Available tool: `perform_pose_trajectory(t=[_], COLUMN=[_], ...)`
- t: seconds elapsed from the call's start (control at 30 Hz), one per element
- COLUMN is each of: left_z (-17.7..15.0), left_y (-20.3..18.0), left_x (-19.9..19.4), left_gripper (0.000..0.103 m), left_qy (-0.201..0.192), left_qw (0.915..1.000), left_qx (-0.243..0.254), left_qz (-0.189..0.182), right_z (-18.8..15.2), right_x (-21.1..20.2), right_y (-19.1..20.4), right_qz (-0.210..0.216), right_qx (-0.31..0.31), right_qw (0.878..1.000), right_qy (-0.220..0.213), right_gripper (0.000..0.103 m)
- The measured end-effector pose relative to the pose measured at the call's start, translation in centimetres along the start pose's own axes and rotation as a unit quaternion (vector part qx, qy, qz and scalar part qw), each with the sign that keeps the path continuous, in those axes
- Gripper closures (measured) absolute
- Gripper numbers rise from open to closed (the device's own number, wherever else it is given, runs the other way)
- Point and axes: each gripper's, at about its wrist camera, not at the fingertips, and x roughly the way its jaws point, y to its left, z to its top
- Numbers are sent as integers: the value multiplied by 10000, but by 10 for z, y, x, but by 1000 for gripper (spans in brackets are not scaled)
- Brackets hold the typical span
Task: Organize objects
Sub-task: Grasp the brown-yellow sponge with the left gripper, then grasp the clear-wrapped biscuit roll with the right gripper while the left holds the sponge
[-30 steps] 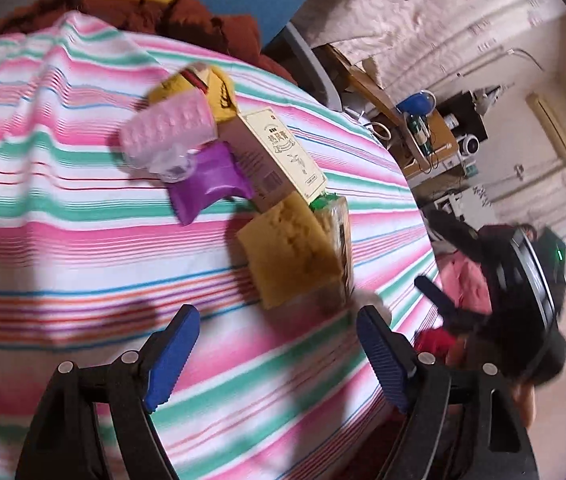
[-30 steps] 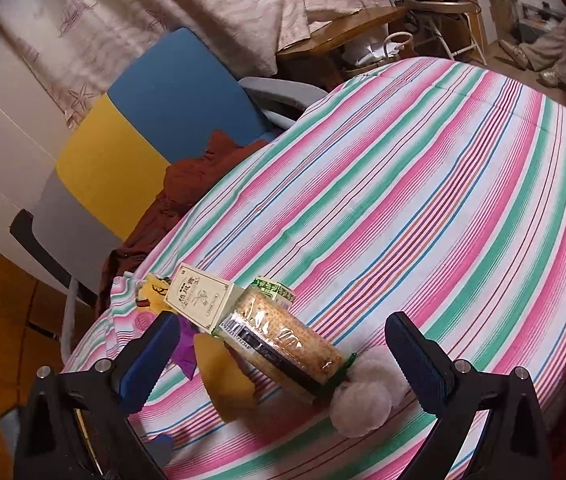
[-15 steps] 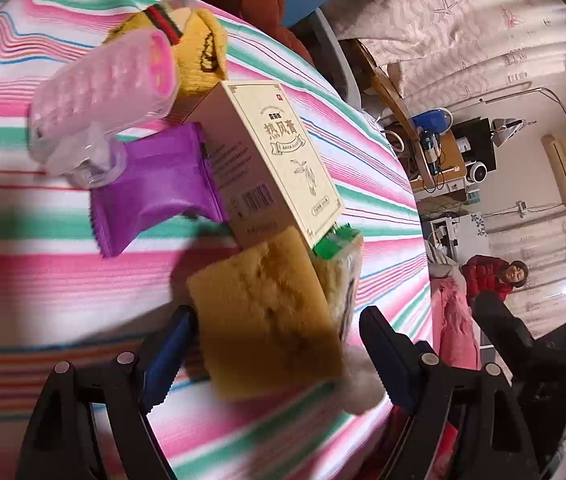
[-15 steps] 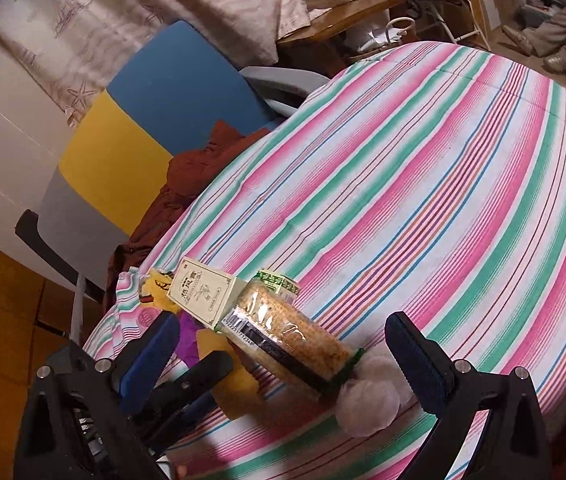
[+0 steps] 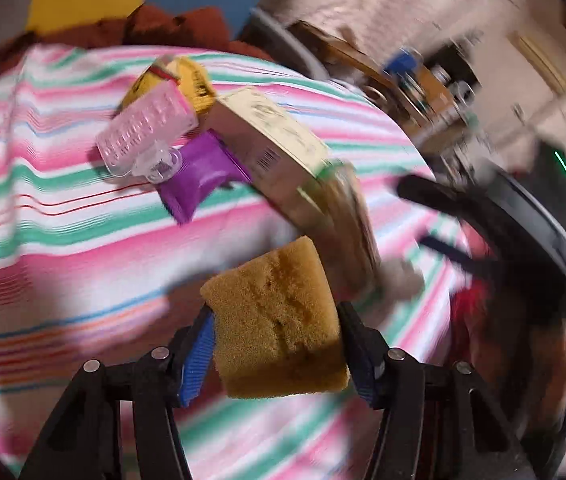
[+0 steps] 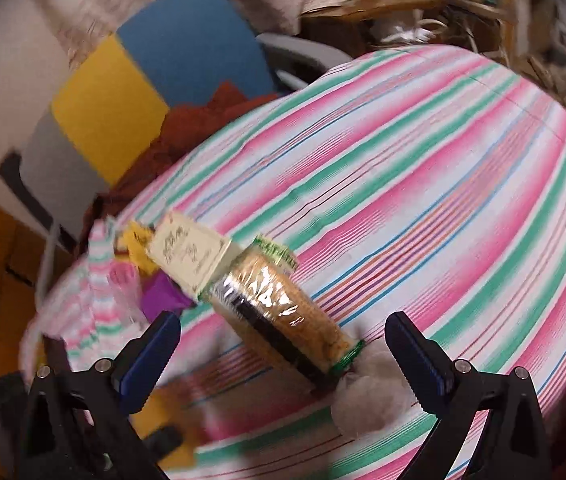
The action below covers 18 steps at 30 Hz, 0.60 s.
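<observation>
Done: sponge (image 5: pixel 279 320) gripped in left tool (image 5: pixel 277 344), raised off bench (image 5: pixel 63 264).
Left: pile near bench edge, incl. cracker pack (image 6: pixel 283 320), unsorted.
Right tool (image 6: pixel 283 352): held open, empty.

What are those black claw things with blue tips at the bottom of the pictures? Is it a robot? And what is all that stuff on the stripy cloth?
It is not a robot. A person holds two grabbing tools, one in each hand, and each has a small camera looking along its two fingers. So each picture is what one tool sees.

In the left tool's picture, the left gripper is squeezing a yellow sponge and holding it above the striped tablecloth.

In the right tool's picture, the right gripper is open and holds nothing. In front of it lie a cracker packet and a fluffy white ball.

Also on the cloth are a cream box, a purple packet, a pink plastic case and something yellow behind it, too blurry to name.
</observation>
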Motion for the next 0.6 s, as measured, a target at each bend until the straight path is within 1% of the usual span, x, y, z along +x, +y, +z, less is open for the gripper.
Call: perform_pose_trajectory(t=[0.03, 0.1, 0.2, 0.3, 0.33, 0.4, 0.47, 0.5, 0.53, 0.6], left_z=[-6, -21, -31, -41, -42, -42, -40, -40, -42, -48], left_y=[-2, -9, -10, -4, -4, -4, -2, -3, -5, -6], left_x=[-6, -22, -39, -44, -43, -38, -30, -25, -21, -14], left_gripper=[43, 43, 43, 43, 43, 43, 42, 42, 42, 42], left_qy=[39, 184, 328, 634, 619, 599, 462, 457, 437, 398], left_qw=[9999, 9981, 9960, 9925, 9912, 9888, 9884, 9877, 9876, 9874], left_qx=[151, 564, 793, 967, 1045, 1089, 1040, 1063, 1107, 1154], left_qz=[22, 191, 257, 387, 528, 831, 1005, 1050, 1021, 1004], right_z=[-1, -2, -2, -3, -3, -1, 0, 0, 0, -3], right_x=[5, 11, 25, 38, 40, 41, 44, 45, 46, 47], right_y=[9, 18, 27, 29, 27, 21, 17, 16, 16, 22], right_qz=[-130, -354, -710, -1091, -1125, -1034, -951, -908, -856, -767], right_qx=[-258, -590, -1030, -1273, -1287, -1167, -1059, -1043, -1071, -1219], right_qw=[9995, 9975, 9918, 9850, 9844, 9868, 9884, 9889, 9890, 9877], right_qy=[89, 153, 277, 417, 424, 448, 523, 551, 562, 609], right_gripper=[0, 0, 0, 0, 0, 0, 0, 2, 7, 42])
